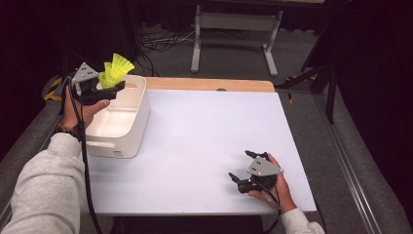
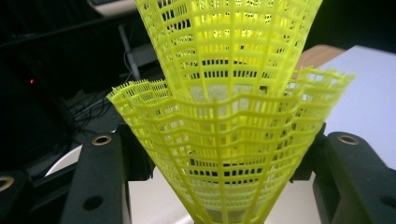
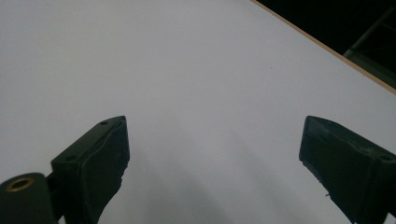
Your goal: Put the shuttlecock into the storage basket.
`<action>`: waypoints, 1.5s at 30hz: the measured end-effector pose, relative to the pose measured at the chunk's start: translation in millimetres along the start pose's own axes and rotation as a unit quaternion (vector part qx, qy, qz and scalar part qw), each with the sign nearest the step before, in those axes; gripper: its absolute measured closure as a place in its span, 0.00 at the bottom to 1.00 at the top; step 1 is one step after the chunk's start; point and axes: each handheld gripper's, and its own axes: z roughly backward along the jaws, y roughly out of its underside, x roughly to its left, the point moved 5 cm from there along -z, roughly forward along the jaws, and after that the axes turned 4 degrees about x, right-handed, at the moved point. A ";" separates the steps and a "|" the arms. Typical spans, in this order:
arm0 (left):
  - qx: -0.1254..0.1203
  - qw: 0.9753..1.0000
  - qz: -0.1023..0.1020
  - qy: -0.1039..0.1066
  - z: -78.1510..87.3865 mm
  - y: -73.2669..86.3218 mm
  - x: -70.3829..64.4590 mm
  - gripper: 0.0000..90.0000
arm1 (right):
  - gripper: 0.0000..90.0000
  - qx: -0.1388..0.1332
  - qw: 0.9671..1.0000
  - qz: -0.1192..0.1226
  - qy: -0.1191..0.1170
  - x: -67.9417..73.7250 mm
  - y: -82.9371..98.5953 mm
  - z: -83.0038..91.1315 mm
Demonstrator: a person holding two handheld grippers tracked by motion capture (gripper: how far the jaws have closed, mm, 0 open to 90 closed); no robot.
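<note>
Two yellow mesh shuttlecocks (image 1: 116, 70), one nested inside the other, are held above the far left corner of a white bin (image 1: 139, 117). My left gripper (image 1: 108, 87) is shut on them. In the left gripper view the stacked shuttlecocks (image 2: 224, 116) stand upright between the two black jaws, skirts flaring upward. My right gripper (image 1: 243, 168) rests low over the white table near its front right, open with nothing in it. The right gripper view looks along its spread jaws, where the right gripper (image 3: 212, 154) hovers over bare white tabletop (image 3: 187, 70).
The white bin sits at the table's left side with a handle slot on its near wall. A wooden strip (image 1: 209, 84) borders the table's far edge. Beyond it stand a white desk frame (image 1: 234, 29) and cables on the floor.
</note>
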 end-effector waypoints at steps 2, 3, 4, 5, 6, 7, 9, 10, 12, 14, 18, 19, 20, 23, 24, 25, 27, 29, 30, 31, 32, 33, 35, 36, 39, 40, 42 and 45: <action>0.010 1.000 0.006 0.002 -2.9 1.0 2.4 0.47 | 0.10 0.004 1.000 0.000 0.001 -0.4 0.8 -0.8; 0.014 1.000 0.004 0.000 -4.1 1.3 3.6 0.47 | 0.10 0.003 1.000 -0.001 -0.001 -0.4 0.9 -0.9; 0.019 1.000 0.003 -0.002 -5.6 2.1 4.6 0.47 | 0.10 0.003 1.000 -0.001 -0.002 -0.4 0.9 -1.1; 0.029 1.000 -0.001 -0.002 -7.7 3.7 5.7 0.47 | 0.10 0.004 1.000 0.000 -0.002 -0.1 0.9 -1.3; 0.039 0.999 -0.002 -0.005 -9.9 5.4 6.7 0.47 | 0.10 0.004 1.000 0.001 -0.002 0.2 0.8 -1.4; 0.043 0.999 -0.003 -0.007 -11.4 6.1 7.3 0.47 | 0.10 0.004 1.000 0.001 -0.003 0.5 0.7 -1.4; 0.057 0.998 -0.008 -0.006 -15.5 6.7 6.0 0.47 | 0.10 0.005 1.000 0.003 -0.002 0.3 0.5 -1.6; 0.067 0.998 -0.009 -0.003 -19.5 6.9 4.0 0.47 | 0.10 0.005 1.000 0.002 -0.003 0.3 0.5 -1.9; 0.076 0.997 -0.010 -0.002 -22.3 8.2 3.6 0.47 | 0.10 0.006 1.000 0.003 -0.004 0.0 0.8 -2.4; 0.091 0.996 -0.013 -0.004 -25.3 11.3 4.0 0.48 | 0.10 0.005 1.000 0.002 -0.005 0.2 0.8 -2.4; 0.105 0.994 -0.004 0.001 -28.7 13.3 5.7 0.48 | 0.10 0.005 1.000 0.004 -0.007 0.5 0.8 -2.7; 0.105 0.994 -0.004 0.001 -28.7 13.3 5.7 0.48 | 0.10 0.005 1.000 0.004 -0.007 0.5 0.8 -2.7; 0.113 0.994 -0.005 0.004 -30.9 14.7 5.1 0.48 | 0.10 0.006 1.000 0.005 -0.007 0.5 0.8 -3.0; 0.145 0.989 -0.006 0.000 -36.4 20.8 4.9 0.47 | 0.10 0.007 1.000 0.004 -0.011 1.3 0.8 -3.7; 0.145 0.989 -0.003 0.002 -37.7 21.4 5.0 0.47 | 0.10 0.008 1.000 0.005 -0.012 1.7 0.9 -3.9; 0.146 0.989 -0.005 0.003 -38.0 21.5 5.1 0.47 | 0.10 0.008 1.000 0.005 -0.013 1.9 1.0 -4.1; 0.152 0.988 -0.009 0.000 -39.6 22.6 4.9 0.47 | 0.10 0.008 1.000 0.005 -0.015 2.3 0.9 -4.1; 0.167 0.986 -0.012 0.003 -41.6 25.0 4.1 0.47 | 0.10 0.008 1.000 0.004 -0.015 2.1 1.1 -4.5; 0.173 0.985 -0.012 0.005 -42.7 26.1 3.1 0.47 | 0.10 0.008 1.000 0.004 -0.016 2.1 1.2 -4.8; 0.173 0.985 -0.014 0.002 -43.3 26.2 3.1 0.47 | 0.10 0.009 1.000 0.003 -0.017 2.2 1.2 -5.3; 0.179 0.984 -0.017 0.002 -44.0 26.7 2.6 0.47 | 0.10 0.009 1.000 0.003 -0.018 2.4 1.1 -5.5; 0.180 0.983 -0.016 0.002 -44.5 27.0 2.4 0.46 | 0.10 0.008 1.000 0.003 -0.020 3.1 0.8 -5.8; 0.186 0.982 -0.020 -0.002 -45.5 28.2 2.9 0.46 | 0.10 0.009 1.000 0.004 -0.021 3.6 0.7 -6.1; 0.191 0.981 -0.019 -0.001 -45.7 28.8 2.6 0.46 | 0.10 0.010 1.000 0.003 -0.023 3.8 0.7 -6.3; 0.200 0.980 -0.017 0.005 -47.2 31.0 1.1 0.45 | 0.10 0.010 1.000 0.001 -0.026 4.0 0.6 -7.3; 0.198 0.980 -0.017 0.000 -47.1 30.3 1.9 0.44 | 0.10 0.010 1.000 0.000 -0.028 4.4 0.5 -7.6; 0.198 0.980 -0.019 0.001 -46.9 29.9 1.7 0.44 | 0.10 0.011 1.000 0.002 -0.028 4.4 0.7 -8.0; 0.216 0.976 -0.026 0.000 -48.8 32.2 -0.6 0.42 | 0.10 0.015 0.999 0.002 -0.032 4.9 1.2 -9.4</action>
